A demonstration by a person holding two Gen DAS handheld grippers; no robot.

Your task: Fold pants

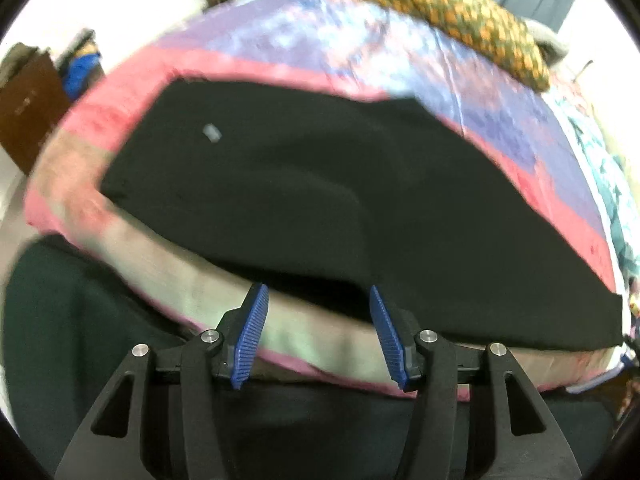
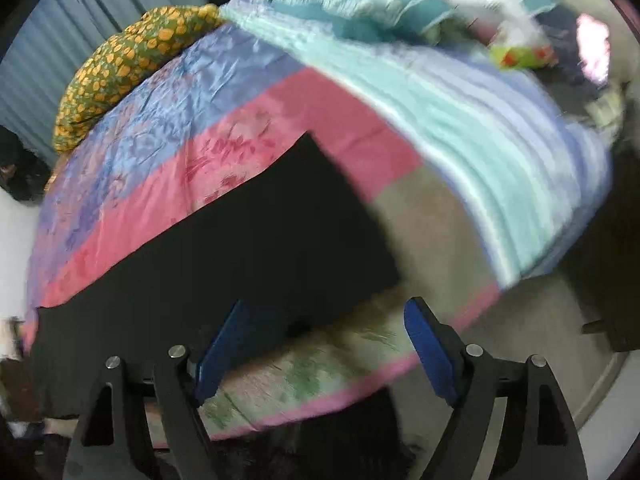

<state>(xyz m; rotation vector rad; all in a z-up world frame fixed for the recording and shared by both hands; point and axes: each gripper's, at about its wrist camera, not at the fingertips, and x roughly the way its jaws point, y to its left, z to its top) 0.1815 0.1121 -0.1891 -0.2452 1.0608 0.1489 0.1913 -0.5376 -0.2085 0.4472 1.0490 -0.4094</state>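
Note:
The black pants (image 1: 320,200) lie flat in a long folded strip along the near edge of a bed, with a small grey tag toward the left end. My left gripper (image 1: 318,300) hovers at the pants' near hem, blue pads (image 1: 252,336) apart, nothing pressed between them. In the right wrist view the same pants (image 2: 248,248) stretch from lower left to a squared end at upper centre. My right gripper (image 2: 326,312) stands wide open just off their near edge, over the bedspread's green border, and holds nothing.
A patchwork bedspread (image 1: 248,68) in pink, purple and green covers the bed. An orange-patterned pillow (image 1: 440,12) lies at the far side. A striped teal blanket (image 2: 460,128) is heaped on the right. Brown wooden furniture (image 1: 28,108) stands to the left, and grey curtains (image 2: 80,20) hang behind.

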